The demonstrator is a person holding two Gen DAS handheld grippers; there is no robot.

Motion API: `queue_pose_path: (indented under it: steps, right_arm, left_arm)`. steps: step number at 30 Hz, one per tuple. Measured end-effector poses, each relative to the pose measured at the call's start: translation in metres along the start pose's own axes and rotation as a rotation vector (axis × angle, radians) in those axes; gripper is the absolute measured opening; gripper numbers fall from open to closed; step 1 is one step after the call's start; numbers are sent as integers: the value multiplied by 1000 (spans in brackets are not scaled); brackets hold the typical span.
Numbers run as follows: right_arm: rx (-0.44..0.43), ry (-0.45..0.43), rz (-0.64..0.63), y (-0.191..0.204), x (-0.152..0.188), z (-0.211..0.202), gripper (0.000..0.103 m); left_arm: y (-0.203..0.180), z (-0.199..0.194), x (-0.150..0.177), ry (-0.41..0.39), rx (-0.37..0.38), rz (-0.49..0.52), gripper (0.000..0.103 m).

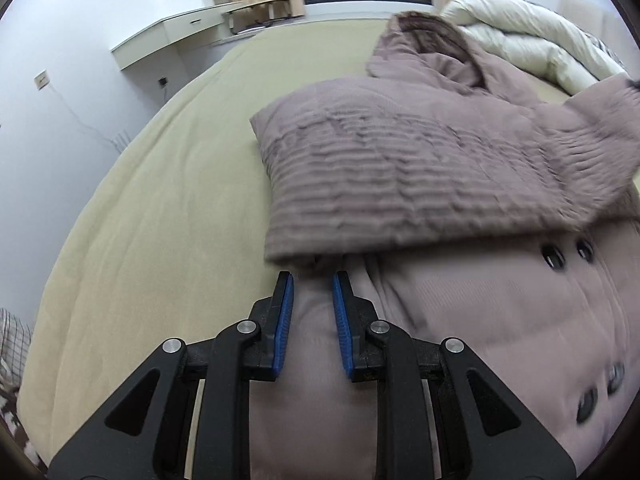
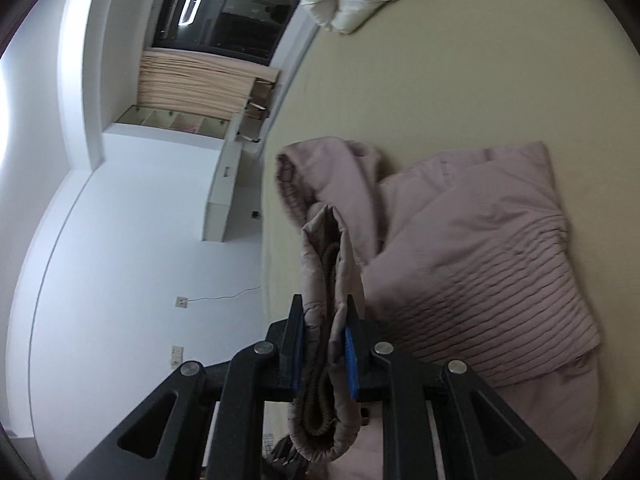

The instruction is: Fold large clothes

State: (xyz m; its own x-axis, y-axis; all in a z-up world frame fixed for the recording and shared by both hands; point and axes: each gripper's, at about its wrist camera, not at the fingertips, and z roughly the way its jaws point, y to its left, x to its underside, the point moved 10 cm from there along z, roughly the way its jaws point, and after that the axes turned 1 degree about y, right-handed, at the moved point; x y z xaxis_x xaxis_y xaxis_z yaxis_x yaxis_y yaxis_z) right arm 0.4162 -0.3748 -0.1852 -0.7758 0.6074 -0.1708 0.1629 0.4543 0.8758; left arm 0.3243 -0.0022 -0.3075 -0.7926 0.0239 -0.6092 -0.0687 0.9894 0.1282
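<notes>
Mauve padded coat (image 1: 460, 184) on bed (image 1: 160, 200), left hand-held gripper (image 1: 313, 280) parted above

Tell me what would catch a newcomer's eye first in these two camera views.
First, the big mauve quilted coat spread over the beige bed, one ribbed sleeve folded across its chest above the dark buttons. Next, the right gripper, shut on the coat's cuff and holding it up. The left gripper sits open over the coat's side edge, and a white duvet is bunched at the bed's far end.
</notes>
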Motion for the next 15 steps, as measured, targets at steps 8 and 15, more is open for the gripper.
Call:
queue_pose_path:
  steps: [8,15]
  right_arm:
    - [112,7,68,-85,-10,10,19]
    - [147,13,-15,-74,-21,9,19]
  left_arm:
    - [11,-38,-52,-129,47,-42,20]
    - [-7,26,-122,-93,-48,75,20]
